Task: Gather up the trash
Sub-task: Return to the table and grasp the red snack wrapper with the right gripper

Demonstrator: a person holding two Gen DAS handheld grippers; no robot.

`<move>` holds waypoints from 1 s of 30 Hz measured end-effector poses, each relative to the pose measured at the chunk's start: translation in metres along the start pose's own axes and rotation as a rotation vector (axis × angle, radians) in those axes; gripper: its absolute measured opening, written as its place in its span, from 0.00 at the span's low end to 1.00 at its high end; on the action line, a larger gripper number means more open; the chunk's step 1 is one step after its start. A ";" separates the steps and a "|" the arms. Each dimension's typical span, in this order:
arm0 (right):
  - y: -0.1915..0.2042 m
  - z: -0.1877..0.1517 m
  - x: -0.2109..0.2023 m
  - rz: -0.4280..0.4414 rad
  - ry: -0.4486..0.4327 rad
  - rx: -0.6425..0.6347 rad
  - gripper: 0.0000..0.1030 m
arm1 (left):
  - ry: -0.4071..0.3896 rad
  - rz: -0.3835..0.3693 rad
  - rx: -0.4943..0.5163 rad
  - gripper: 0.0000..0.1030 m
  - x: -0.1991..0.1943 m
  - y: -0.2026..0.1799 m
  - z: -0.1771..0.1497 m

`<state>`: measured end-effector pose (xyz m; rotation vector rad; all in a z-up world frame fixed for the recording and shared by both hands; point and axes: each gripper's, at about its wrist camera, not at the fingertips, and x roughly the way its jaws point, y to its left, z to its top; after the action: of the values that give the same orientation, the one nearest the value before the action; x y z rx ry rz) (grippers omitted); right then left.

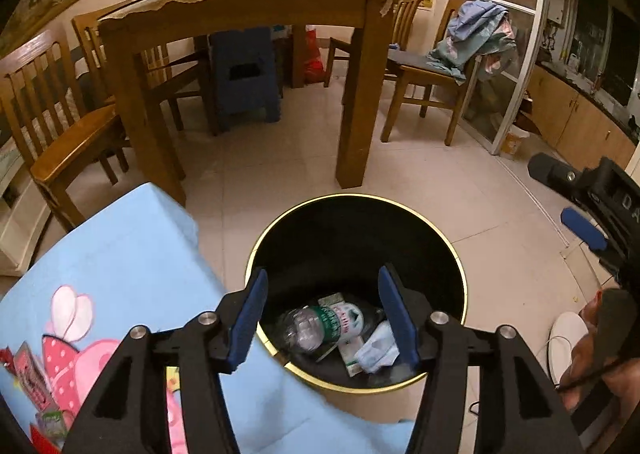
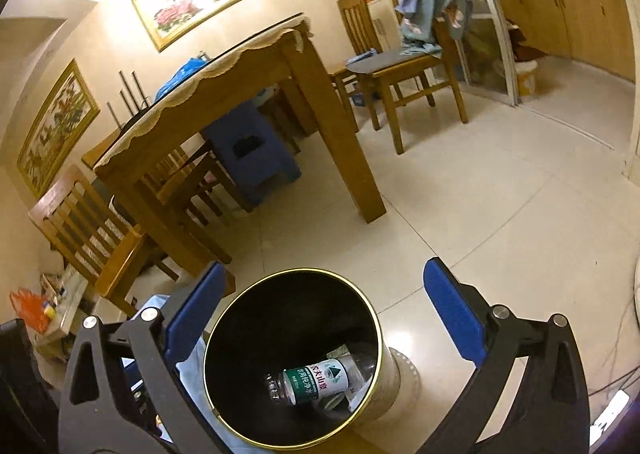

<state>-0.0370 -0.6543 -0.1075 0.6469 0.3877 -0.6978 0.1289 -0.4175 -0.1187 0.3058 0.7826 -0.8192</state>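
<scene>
A black trash bin with a gold rim (image 1: 360, 199) (image 2: 362, 294) stands on the tiled floor. Inside lie a clear plastic water bottle with a green label (image 1: 316, 328) (image 2: 312, 378), a crumpled white tissue (image 1: 376, 350) and paper scraps. My left gripper (image 1: 322, 314) is open and empty, just above the bin's near rim. My right gripper (image 2: 320, 306) is open and empty, above the bin; it also shows at the right edge of the left wrist view (image 1: 580, 228). A blue cartoon-print cloth (image 1: 120, 274) covers a surface left of the bin, with small wrappers (image 1: 30, 378) on it.
A wooden dining table (image 1: 240, 10) (image 2: 224, 94) with chairs (image 1: 52, 122) (image 2: 404, 70) stands beyond the bin. A blue plastic stool (image 1: 244, 74) sits under the table. Clothes (image 1: 476, 38) hang on the right chair. A glass partition (image 1: 516, 34) and kitchen cabinets (image 1: 580, 118) are at the right.
</scene>
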 end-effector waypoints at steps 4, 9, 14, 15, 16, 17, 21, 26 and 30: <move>0.028 -0.006 0.010 0.011 0.026 -0.080 0.95 | -0.029 0.069 -0.010 0.76 -0.025 0.014 -0.007; 0.082 -0.023 0.017 0.013 0.034 -0.275 0.95 | -0.096 0.173 -0.001 0.94 -0.065 0.033 -0.017; 0.154 -0.065 -0.006 -0.047 -0.110 -0.572 0.95 | -0.125 0.242 -0.016 0.94 -0.102 0.067 -0.039; 0.165 -0.073 -0.009 -0.051 -0.129 -0.612 0.95 | -0.127 0.258 -0.026 0.94 -0.109 0.075 -0.043; 0.176 -0.083 -0.012 -0.038 -0.133 -0.646 0.95 | -0.130 0.267 -0.035 0.94 -0.114 0.082 -0.047; 0.184 -0.089 -0.013 -0.020 -0.124 -0.663 0.95 | -0.133 0.278 -0.052 0.94 -0.122 0.093 -0.053; 0.213 -0.123 -0.005 0.070 0.014 -0.699 0.95 | -0.156 0.361 -0.130 0.94 -0.158 0.145 -0.084; 0.257 -0.176 -0.009 0.259 0.204 -0.776 0.95 | -0.171 0.559 -0.288 0.94 -0.210 0.242 -0.150; 0.310 -0.221 -0.014 0.440 0.352 -0.831 0.95 | -0.154 0.701 -0.469 0.94 -0.247 0.321 -0.201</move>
<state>0.1427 -0.3202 -0.1345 0.0404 0.7741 0.0351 0.1630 0.0330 -0.0917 0.0782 0.6360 0.0094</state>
